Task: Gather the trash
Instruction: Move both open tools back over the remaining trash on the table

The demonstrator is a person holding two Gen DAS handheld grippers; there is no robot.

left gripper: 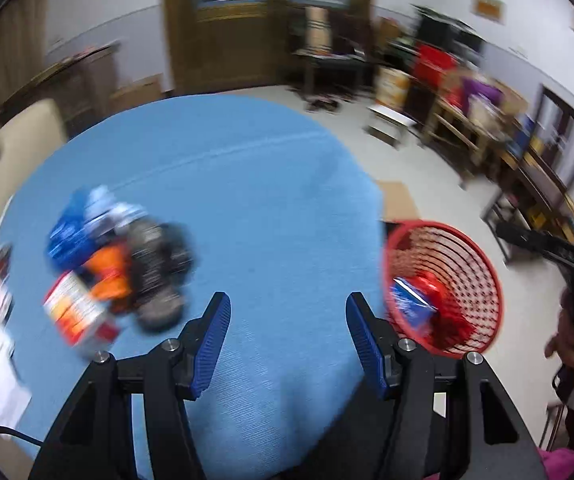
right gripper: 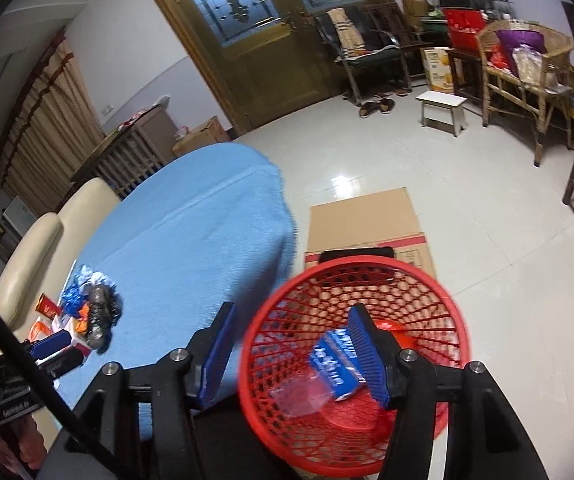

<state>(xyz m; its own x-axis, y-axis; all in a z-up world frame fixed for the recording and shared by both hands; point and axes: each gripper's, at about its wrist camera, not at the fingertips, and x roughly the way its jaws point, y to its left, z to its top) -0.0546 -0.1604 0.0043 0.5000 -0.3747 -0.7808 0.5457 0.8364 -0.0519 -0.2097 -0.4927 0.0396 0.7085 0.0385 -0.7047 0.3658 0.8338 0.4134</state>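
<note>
The left hand-held gripper (left gripper: 289, 334) hangs over the blue bench (left gripper: 247, 184), its jaws apart with nothing between them. The trash pile (left gripper: 119, 264) lies on the bench to its left, blurred, so its long axis cannot be told. The right hand-held gripper (right gripper: 293, 346) stands over the red basket (right gripper: 427, 280) beside the bench, jaws apart and empty. In the basket a blue packet (right gripper: 337, 364) lies tilted, its long axis running from upper left to lower right, beside a clear wrapper (right gripper: 299, 396).
</note>
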